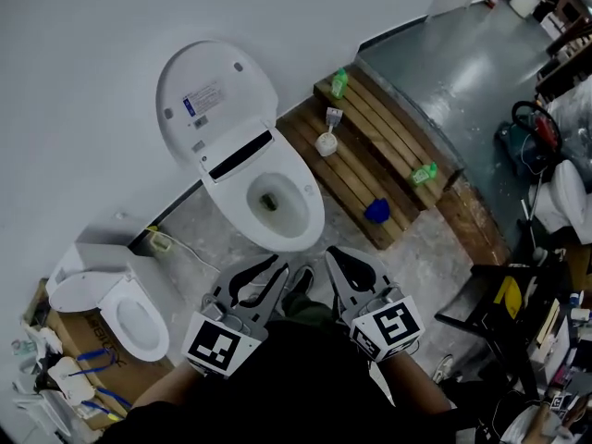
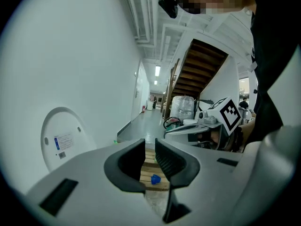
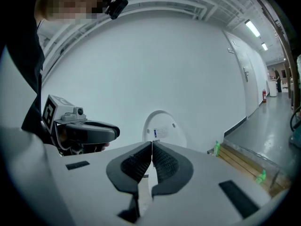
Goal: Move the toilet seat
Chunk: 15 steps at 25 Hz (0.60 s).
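Observation:
A white toilet stands against the white wall, and its lid is raised with a label on the underside; I cannot tell the seat apart from it. Both grippers hover just in front of the bowl, touching nothing. My left gripper is open by a narrow gap with nothing between its jaws, and the lid shows to its left. My right gripper is shut and empty, pointing at the lid.
A wooden pallet right of the toilet carries green bottles, a white brush holder and a blue object. A second toilet sits on a cardboard box at the left. Black stands and clutter crowd the right.

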Available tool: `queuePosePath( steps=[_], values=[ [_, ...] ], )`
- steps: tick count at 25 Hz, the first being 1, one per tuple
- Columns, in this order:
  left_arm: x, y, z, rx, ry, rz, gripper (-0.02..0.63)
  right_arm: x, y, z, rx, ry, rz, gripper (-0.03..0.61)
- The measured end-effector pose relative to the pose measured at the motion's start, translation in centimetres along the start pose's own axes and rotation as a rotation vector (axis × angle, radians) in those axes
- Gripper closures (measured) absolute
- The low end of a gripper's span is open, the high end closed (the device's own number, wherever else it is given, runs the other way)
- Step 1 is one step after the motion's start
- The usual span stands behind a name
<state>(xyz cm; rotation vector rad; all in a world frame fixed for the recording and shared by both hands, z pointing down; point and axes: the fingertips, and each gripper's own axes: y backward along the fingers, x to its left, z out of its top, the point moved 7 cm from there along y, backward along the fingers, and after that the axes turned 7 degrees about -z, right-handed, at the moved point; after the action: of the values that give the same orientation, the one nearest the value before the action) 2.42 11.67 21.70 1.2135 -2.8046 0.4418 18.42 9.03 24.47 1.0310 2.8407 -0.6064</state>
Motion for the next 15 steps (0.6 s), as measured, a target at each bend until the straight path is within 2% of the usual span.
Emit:
queuePosePath(
  steps=[4,10,15],
  values=[
    [2.0,-1.9,-1.3,0.03,0.047,0.042,0.537,-3.2,-2.4,0.1,0.043,0.054,-0.006,0.549],
    [6.1,-4.3,-4.7,0.087,0.136,0.091,0.537,-7.3,-6.4,-0.9,0.109,0.123,-0.066,0.549],
    [9.8,-6.1,-8.8,0.166,0.153,0.099,0.537,-10.5,-10.6,-4.7,0.195,0.137,-0.06,0.549]
  ],
)
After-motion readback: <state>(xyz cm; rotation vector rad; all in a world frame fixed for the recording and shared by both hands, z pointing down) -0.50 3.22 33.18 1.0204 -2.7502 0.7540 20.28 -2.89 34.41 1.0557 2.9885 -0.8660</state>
